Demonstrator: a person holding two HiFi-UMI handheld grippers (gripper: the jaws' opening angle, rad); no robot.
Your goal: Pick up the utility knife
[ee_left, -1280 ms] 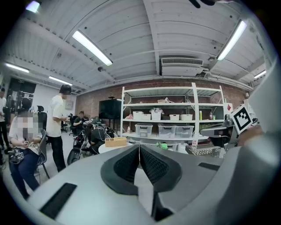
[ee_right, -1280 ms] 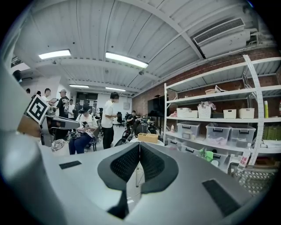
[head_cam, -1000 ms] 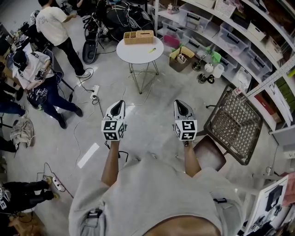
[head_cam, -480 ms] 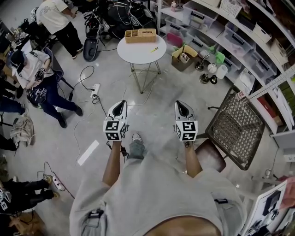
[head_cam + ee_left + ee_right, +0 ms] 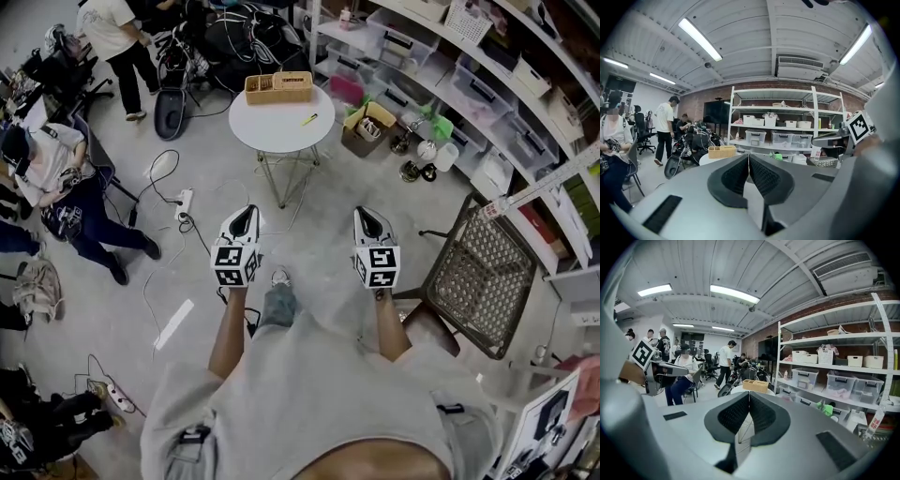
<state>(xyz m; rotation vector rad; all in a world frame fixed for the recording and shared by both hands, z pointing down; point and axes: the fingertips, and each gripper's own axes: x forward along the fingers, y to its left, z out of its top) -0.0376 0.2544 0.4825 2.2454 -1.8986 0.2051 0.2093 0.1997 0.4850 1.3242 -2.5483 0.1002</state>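
L gripper (image 5: 243,216) & R gripper (image 5: 367,216) are held out side by side in front of the body, each w/ jaws pressed together and nothing between them. Looks like the approach step: the utility knife (image 5: 308,119), a small yellow thing, lies on the round white table (image 5: 272,131) well ahead, near the wooden box (image 5: 278,86) but apart from it. Next move prob. needs getting up to the table, opening one pair of jaws & lining them across the handle.

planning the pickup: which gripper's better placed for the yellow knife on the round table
Right gripper, marginally: utility knife lies toward the round table's right side; left gripper is no nearer.
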